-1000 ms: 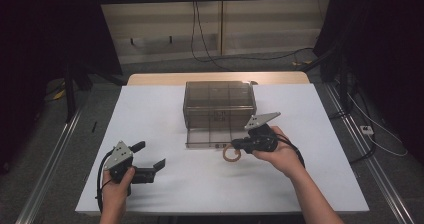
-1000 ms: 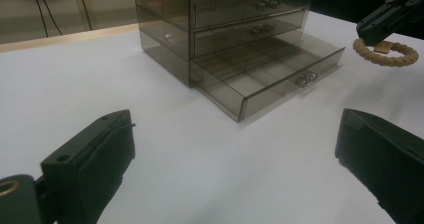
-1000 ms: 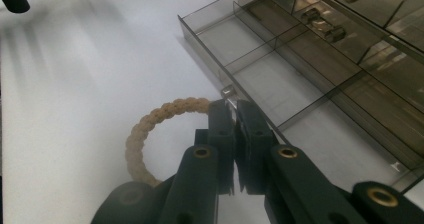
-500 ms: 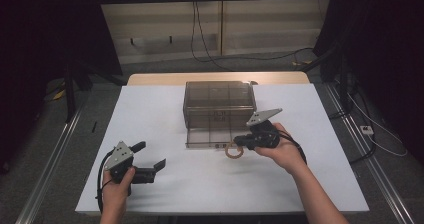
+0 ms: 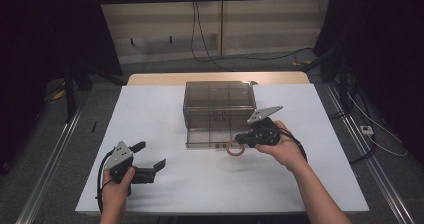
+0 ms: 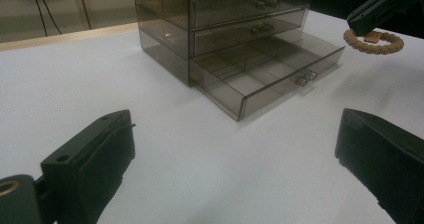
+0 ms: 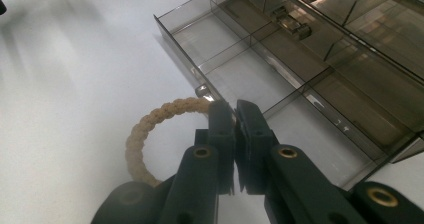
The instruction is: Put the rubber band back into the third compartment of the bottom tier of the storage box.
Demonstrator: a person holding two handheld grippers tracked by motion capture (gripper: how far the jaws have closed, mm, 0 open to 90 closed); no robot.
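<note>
Right gripper [image 7: 235,115] clamped on rope ring [image 7: 150,129], jaws nearly together, ring held just above white table [image 5: 200,184], just in front of open bottom drawer [image 5: 210,136] of smoky plastic drawer chest [image 5: 219,101]. Left gripper [image 5: 149,159] released, jaws wide apart, nothing between, well apart from chest near table's left front.

**Count on the table**

One smoked-plastic drawer cabinet [image 5: 219,104] with three drawers, the lowest pulled out. One braided rope ring [image 7: 150,129]. Two handheld grippers: left gripper [image 5: 150,160], right gripper [image 5: 239,140]. One white table [image 5: 165,194].
</note>
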